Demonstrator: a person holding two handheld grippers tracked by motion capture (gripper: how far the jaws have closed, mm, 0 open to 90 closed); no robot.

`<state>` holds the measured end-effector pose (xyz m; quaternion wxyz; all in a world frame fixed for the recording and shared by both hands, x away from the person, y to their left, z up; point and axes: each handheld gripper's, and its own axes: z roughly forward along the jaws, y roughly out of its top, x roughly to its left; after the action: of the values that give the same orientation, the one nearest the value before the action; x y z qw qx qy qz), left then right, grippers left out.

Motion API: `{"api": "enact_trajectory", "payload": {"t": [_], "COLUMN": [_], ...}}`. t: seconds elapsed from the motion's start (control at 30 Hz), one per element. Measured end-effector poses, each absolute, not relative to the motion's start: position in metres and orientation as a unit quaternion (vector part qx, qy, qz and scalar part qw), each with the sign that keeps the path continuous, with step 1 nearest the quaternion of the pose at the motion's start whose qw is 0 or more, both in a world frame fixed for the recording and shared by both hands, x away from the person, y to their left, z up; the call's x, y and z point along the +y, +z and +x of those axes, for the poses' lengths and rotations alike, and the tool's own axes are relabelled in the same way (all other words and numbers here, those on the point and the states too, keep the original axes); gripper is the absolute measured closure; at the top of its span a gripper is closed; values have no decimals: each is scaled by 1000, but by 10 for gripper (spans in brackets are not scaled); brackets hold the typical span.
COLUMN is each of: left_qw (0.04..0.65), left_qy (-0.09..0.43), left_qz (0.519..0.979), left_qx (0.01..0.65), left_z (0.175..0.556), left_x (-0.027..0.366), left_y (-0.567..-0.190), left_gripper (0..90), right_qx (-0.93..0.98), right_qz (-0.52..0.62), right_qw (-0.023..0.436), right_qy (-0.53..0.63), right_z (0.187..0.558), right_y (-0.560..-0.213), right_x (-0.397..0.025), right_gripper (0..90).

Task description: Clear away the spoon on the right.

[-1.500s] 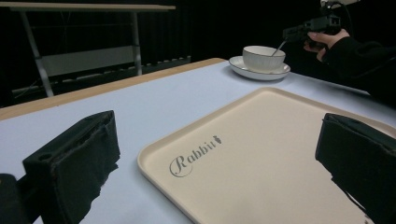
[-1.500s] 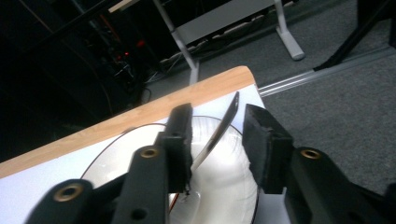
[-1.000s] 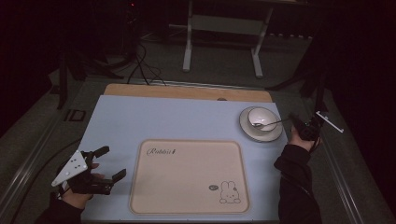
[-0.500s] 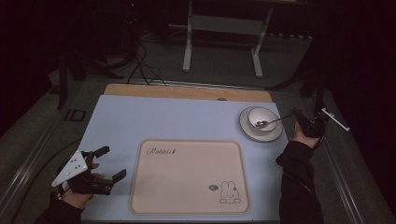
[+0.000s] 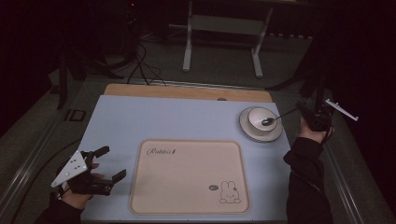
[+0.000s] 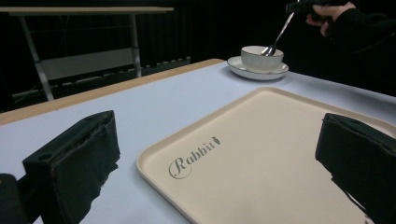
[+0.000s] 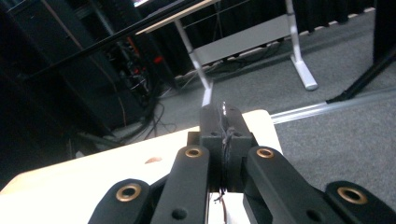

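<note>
A white bowl (image 5: 259,117) stands on a saucer (image 5: 247,128) at the table's right. A metal spoon (image 5: 275,119) rests with its head in the bowl and its handle slanting up to the right. My right gripper (image 5: 303,108) is shut on the handle's end, just off the table's right edge. In the right gripper view the jaws (image 7: 225,121) are pressed together with a thin sliver of the handle (image 7: 224,108) between them. My left gripper (image 5: 113,161) rests open at the front left, beside a beige tray (image 5: 187,177). The left gripper view shows the bowl (image 6: 261,57) and spoon (image 6: 279,35).
The beige tray (image 6: 261,154), printed "Rabbit" with a small bunny, lies bare at the front middle of the pale blue mat (image 5: 163,116). A wooden strip (image 5: 187,92) edges the table's far side. Beyond it are a table frame (image 5: 222,28) and cables on the floor.
My right gripper has drawn to the right and slightly away with the spoon handle, while the spoon's head stays in the bowl. The left gripper has not moved.
</note>
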<state>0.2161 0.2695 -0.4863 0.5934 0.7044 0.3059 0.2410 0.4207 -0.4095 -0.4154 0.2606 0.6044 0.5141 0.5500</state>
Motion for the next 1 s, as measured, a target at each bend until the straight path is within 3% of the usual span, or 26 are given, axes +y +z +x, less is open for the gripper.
{"api": "enact_trajectory", "payload": {"t": [0.47, 1.0], "left_qw": [592, 591], "left_qy": [242, 241], "left_qz": [706, 707], "left_qx": [304, 305], "left_z": [216, 216], "left_x": [269, 268], "left_y": [-486, -486], "left_gripper": [0, 0], "right_qx": [607, 680], "right_qz": [544, 484], "right_qw": [264, 222], "right_qy": [516, 504], "right_z": [415, 404], "right_y": [-368, -357], "right_x": [-403, -379], "right_gripper": [897, 897]}}
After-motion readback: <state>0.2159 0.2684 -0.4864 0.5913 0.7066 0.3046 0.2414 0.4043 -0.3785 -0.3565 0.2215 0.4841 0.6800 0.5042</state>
